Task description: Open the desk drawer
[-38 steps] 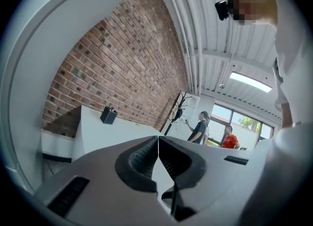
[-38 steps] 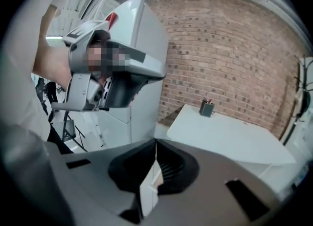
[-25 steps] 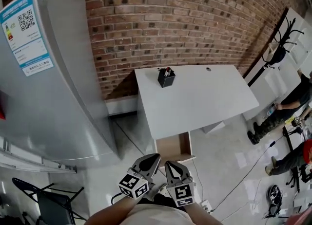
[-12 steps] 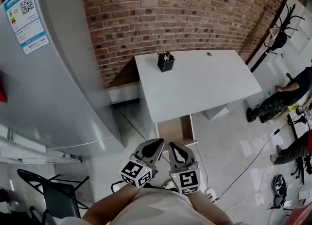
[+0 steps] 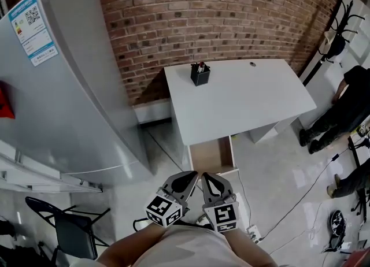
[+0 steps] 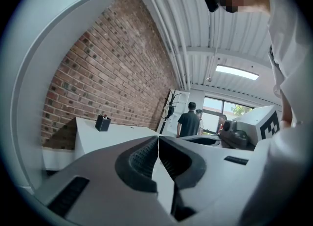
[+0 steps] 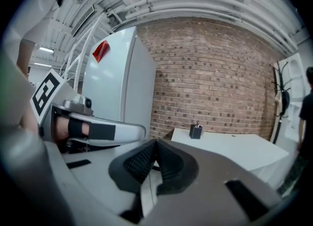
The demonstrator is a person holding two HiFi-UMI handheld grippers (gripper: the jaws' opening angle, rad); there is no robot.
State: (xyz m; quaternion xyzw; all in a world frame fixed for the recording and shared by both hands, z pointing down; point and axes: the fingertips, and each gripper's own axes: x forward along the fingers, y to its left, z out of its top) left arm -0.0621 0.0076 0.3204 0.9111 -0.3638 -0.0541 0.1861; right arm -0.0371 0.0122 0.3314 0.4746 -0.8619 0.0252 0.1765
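- My left tool (image 5: 194, 174): jaws pressed together, nothing between them.
- My right tool (image 5: 204, 175): jaws likewise closed and empty, beside the left.
- Desk drawer (image 5: 211, 155): stands pulled out under the white desk's (image 5: 248, 104) front edge, just beyond both tools.

Light is bright and even, with fisheye bending at edges.

QR-coded label (image 5: 33, 29) on fridge (image 5: 81, 98), print unreadable

Light-brown drawer (image 5: 211, 155), open, out beyond the white desk (image 5: 243, 101), at its near left end.
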